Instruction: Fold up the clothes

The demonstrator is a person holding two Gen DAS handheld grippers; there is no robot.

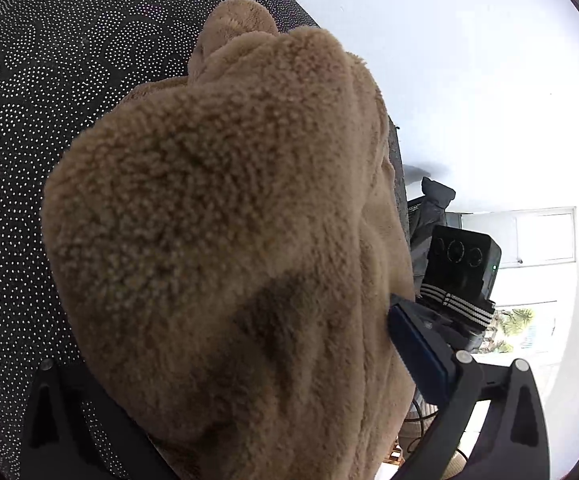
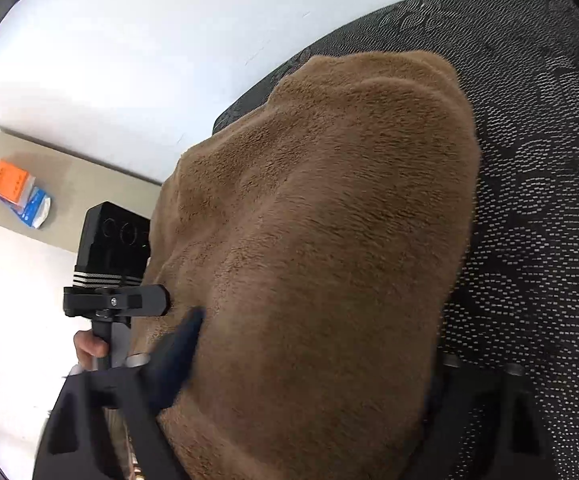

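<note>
Plainly mid-handling: a tan fleece [image 1: 225, 240] hangs bunched from both tongs, lifted above a dark dotted cloth [image 1: 49, 80]. Left tongs [image 1: 369, 360]: blue pad [image 1: 417, 352] presses the fleece's side, the other finger buried under pile; looks clamped on fleece. Right tongs [image 2: 309, 380]: same story, one dark finger [image 2: 177, 356] against the fabric, fleece [image 2: 321, 240] filling the gap. Each tong's camera block [image 2: 115, 240] shows just beside the other. No flat fold visible; whether creases exist inside the bundle, cannot tell. Laying down and squaring likely remain.
</note>
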